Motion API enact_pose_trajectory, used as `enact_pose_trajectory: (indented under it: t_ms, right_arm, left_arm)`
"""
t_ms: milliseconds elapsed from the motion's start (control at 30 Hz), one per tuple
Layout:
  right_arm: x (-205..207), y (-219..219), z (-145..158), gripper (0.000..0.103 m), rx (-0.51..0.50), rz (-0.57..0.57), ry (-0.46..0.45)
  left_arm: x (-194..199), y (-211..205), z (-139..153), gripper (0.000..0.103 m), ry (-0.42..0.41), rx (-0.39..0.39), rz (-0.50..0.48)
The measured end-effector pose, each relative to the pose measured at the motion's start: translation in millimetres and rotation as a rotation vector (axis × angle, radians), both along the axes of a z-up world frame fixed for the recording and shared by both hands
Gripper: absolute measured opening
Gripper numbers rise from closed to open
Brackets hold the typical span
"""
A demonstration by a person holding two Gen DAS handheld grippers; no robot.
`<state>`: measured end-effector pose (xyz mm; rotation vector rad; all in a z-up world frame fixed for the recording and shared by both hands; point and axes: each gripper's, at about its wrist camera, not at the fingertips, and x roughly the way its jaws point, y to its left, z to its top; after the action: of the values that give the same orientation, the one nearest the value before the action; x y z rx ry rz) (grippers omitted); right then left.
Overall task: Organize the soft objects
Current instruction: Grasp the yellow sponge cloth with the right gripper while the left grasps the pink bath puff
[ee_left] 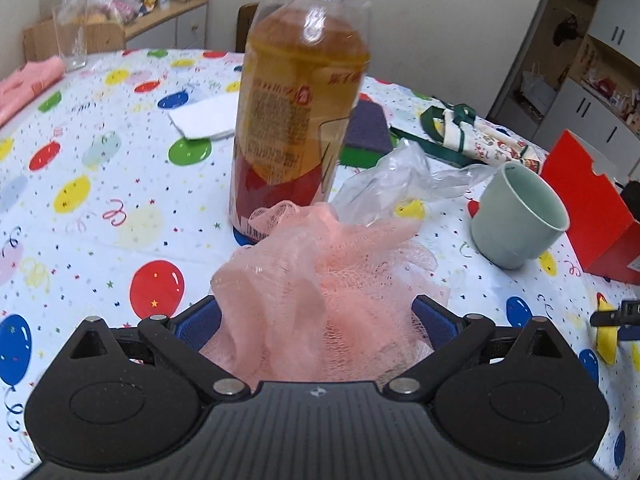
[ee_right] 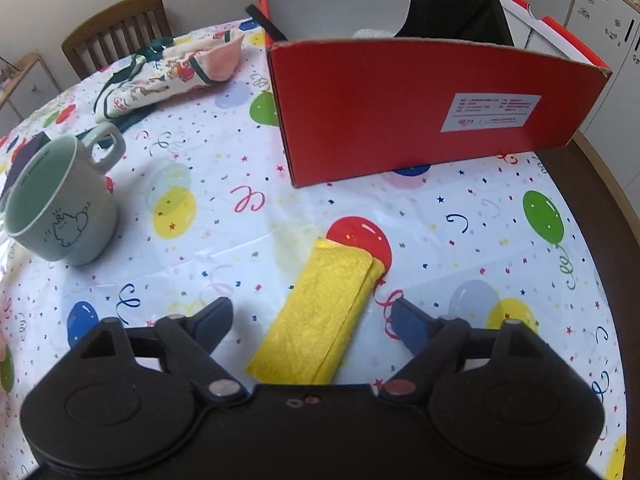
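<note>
A pink mesh bath pouf [ee_left: 320, 292] lies between the fingers of my left gripper [ee_left: 318, 320], whose jaws stand wide on either side of it without pressing it. A folded yellow cloth [ee_right: 320, 320] lies on the tablecloth between the spread fingers of my right gripper [ee_right: 316, 320], which is open. A red cardboard box [ee_right: 424, 108] stands beyond the cloth, with a black soft item [ee_right: 452, 4] and something white inside. A printed fabric bag [ee_right: 172, 72] with green straps lies at the far left; it also shows in the left wrist view [ee_left: 476, 140].
A tea bottle [ee_left: 296, 112] stands just behind the pouf, with a clear plastic bag [ee_left: 400, 180] beside it. A pale green mug [ee_left: 520, 220] [ee_right: 60, 208], a purple sponge [ee_left: 368, 128], white paper [ee_left: 204, 116], a drinking glass [ee_left: 72, 40] and a pink cloth [ee_left: 28, 80] sit on the balloon-print table.
</note>
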<state>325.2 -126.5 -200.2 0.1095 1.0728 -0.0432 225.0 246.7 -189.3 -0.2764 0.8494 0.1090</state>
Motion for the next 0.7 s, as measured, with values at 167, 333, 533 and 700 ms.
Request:
enact_pose_trajectory:
  t_ms: [167, 333, 533, 700]
  right_arm:
    - [-0.1, 5.9, -0.6, 0.075, -0.036, 0.016, -0.004]
    - [-2.5, 6.9, 1.2, 0.061, -0.060, 0.021, -0.016]
    - [-5.6, 2.8, 2.8, 0.048, -0.054, 0.025, -0.023]
    - [-9.8, -1.7, 3.8, 0.044, -0.020, 0.026, -0.033]
  left_arm:
    - [4.5, 3.2, -5.0, 0.089, 0.011, -0.004, 0.019]
    - [4.3, 2.2, -5.5, 0.065, 0.016, 0.013, 0.028]
    - [0.1, -1.4, -3.1, 0.043, 0.009, 0.030, 0.033]
    - [-6.0, -3.0, 0.7, 0.032, -0.011, 0.030, 0.048]
